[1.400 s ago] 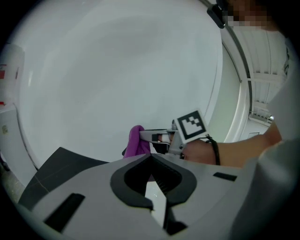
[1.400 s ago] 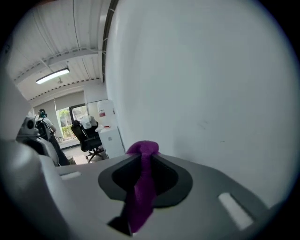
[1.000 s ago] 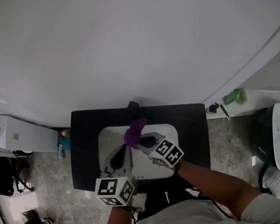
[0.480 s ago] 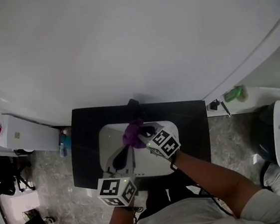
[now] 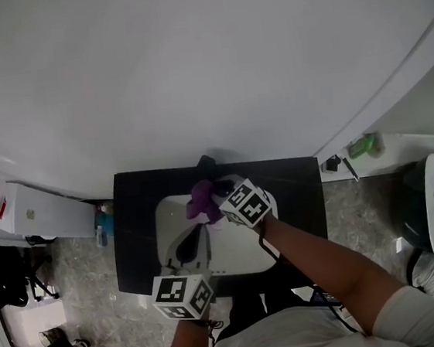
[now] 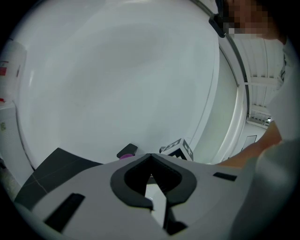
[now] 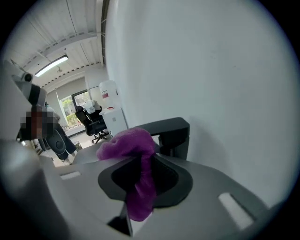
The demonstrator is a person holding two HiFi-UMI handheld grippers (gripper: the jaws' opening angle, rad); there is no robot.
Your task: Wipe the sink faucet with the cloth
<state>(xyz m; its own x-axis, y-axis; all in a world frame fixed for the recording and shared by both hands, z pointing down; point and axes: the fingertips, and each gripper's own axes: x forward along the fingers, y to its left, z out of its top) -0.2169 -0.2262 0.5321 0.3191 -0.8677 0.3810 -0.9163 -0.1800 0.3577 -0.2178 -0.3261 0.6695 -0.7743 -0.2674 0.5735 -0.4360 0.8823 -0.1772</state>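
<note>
Two grippers | right gripper [image 7: 142, 157] fingers pinch purple cloth [image 7: 125, 140] beside faucet [image 7: 172, 129] | left gripper [image 6: 151, 160] fingers closed, empty

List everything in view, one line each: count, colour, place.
faucet: one, black, back edge of the counter, behind the sink
cloth: one, purple, close by the faucet
sink: one, white, set into the counter
counter: one, black, against the wall
wall: one, white, behind the counter
cabinet: one, white, left of the counter
container: one, green, on the ledge right of the counter
left gripper: one, grey, jaws together and empty, over the sink
right gripper: one, grey, shut on the cloth
</note>
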